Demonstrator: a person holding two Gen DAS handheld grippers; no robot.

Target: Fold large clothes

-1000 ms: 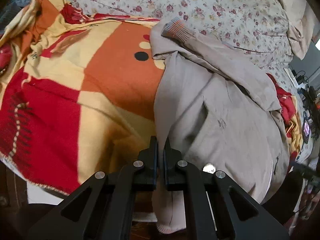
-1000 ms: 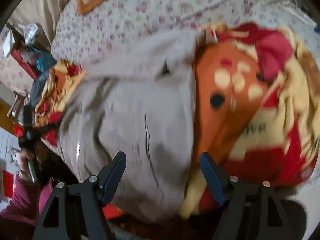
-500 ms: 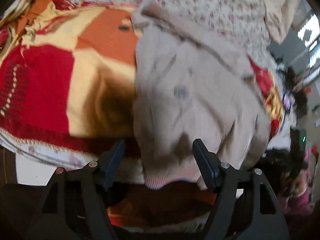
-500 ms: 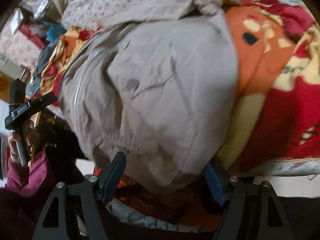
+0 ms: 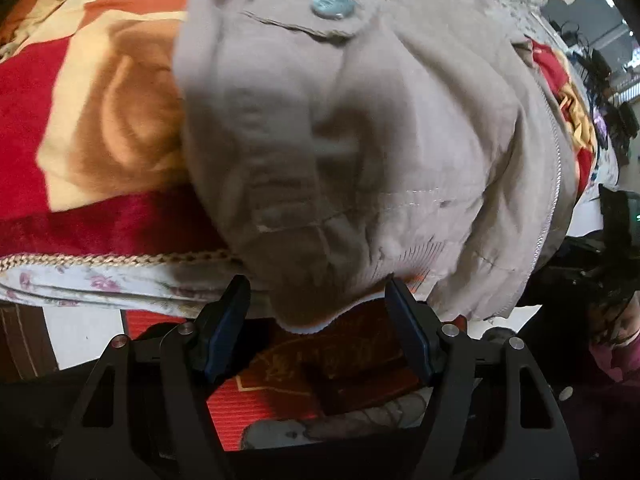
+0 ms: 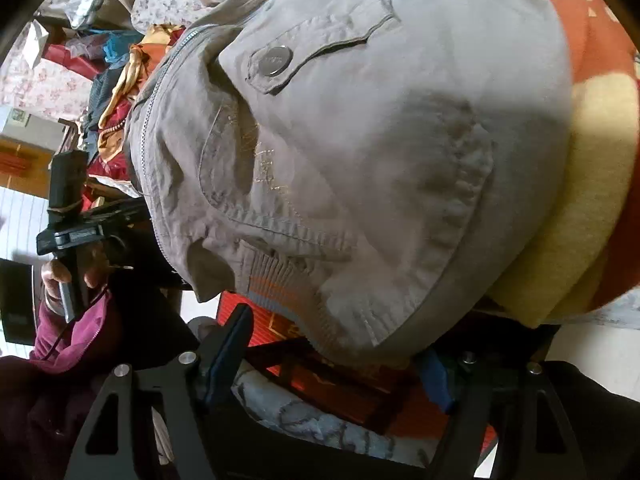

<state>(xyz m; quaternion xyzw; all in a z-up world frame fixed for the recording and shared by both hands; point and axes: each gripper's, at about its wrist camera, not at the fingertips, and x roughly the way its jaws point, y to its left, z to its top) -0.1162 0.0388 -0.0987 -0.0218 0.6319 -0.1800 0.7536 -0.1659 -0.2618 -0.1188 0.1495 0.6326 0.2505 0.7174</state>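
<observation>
A beige jacket (image 5: pixel 360 140) lies on a bed and droops over its near edge, snap-button pocket (image 5: pixel 333 5) facing up. My left gripper (image 5: pixel 316 292) points down at the edge. It is open, and the jacket's lower hem (image 5: pixel 304 316) hangs between its fingers without the pads pressing it. In the right wrist view the same jacket (image 6: pixel 360 140) fills the frame, its ribbed hem (image 6: pixel 288 280) hanging low. My right gripper (image 6: pixel 336 336) is open around that hem, and the cloth partly hides its right finger.
A red, orange and cream blanket (image 5: pixel 100 100) lies under the jacket on a floral sheet (image 5: pixel 80 284). A red patterned mat (image 5: pixel 280 380) covers the floor below. A hand in a magenta sleeve (image 6: pixel 60 276) holds a black handle beside the bed. Piled clothes (image 6: pixel 116 80) sit beyond.
The left jaws went from shut to open. Both grippers sank and tilted down toward the bed edge, so the jacket's hem now hangs between each pair of fingers.
</observation>
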